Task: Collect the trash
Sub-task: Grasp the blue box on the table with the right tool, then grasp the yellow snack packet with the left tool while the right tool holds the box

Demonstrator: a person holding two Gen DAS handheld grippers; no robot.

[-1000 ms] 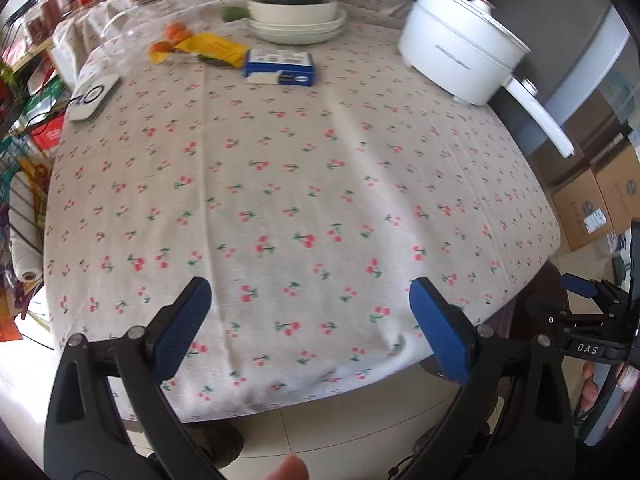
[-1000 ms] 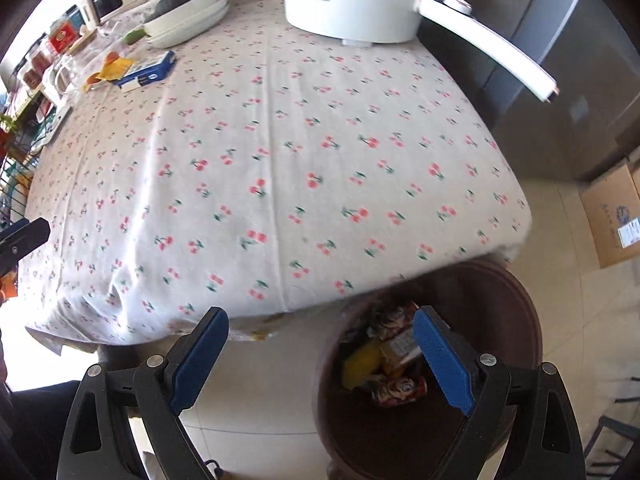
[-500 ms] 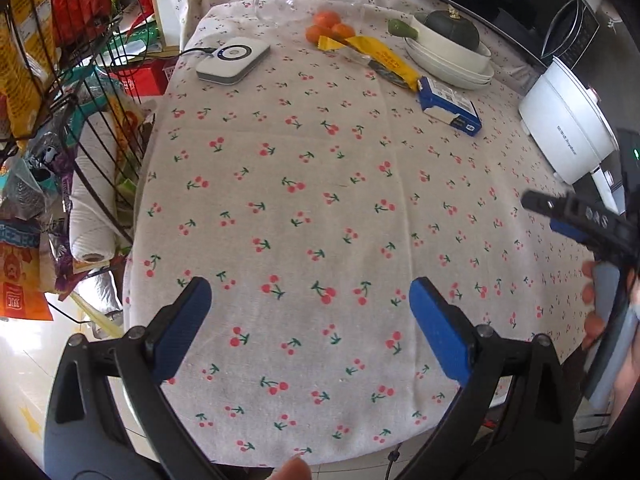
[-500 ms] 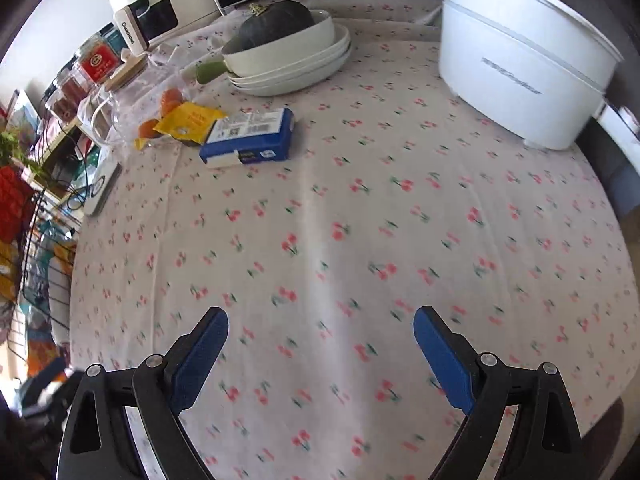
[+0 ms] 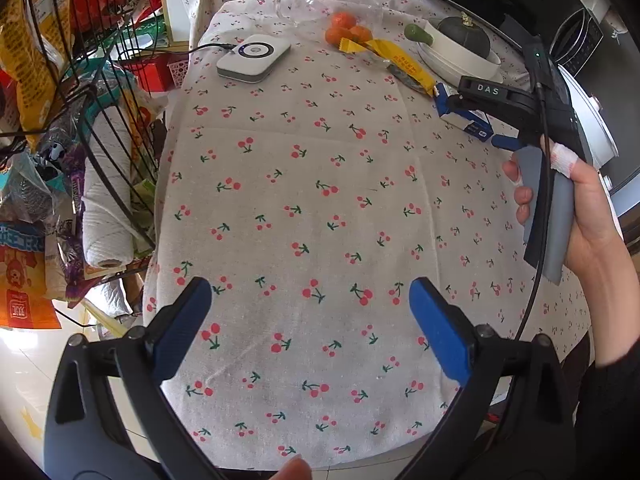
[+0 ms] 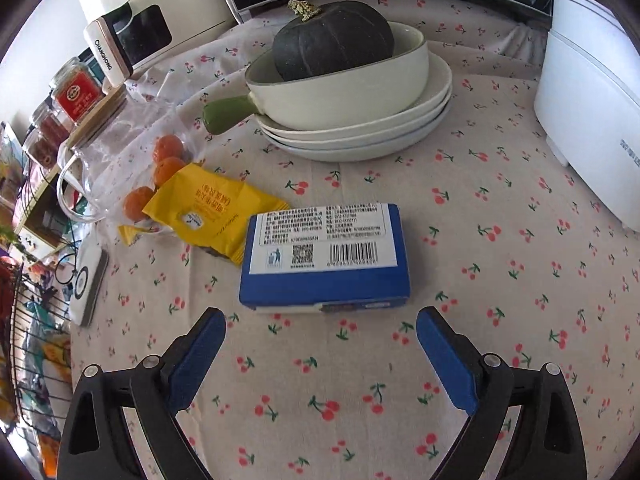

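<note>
Hovering just short of the blue box (image 6: 324, 256), the right gripper (image 6: 320, 340) is holding its jaws wide apart and empty. The left gripper (image 5: 308, 320) is waiting spread over bare cloth (image 5: 320, 200). Closing crooked is risking shoving the box into the yellow wrapper (image 6: 208, 208) beside it.

blue box (image 6: 325, 258), yellow wrapper (image 6: 212, 210), cherry-print tablecloth (image 6: 460, 208)

Bright, even daylight fills both views, and the cherry-print tablecloth (image 5: 320, 200) reads sharp with only soft, faint shadows. Glare washes out the floor (image 5: 24, 356) at the left view's lower left. Fisheye bending curves the edges, and black vignette rings the corners. Nothing is motion-blurred.
</note>
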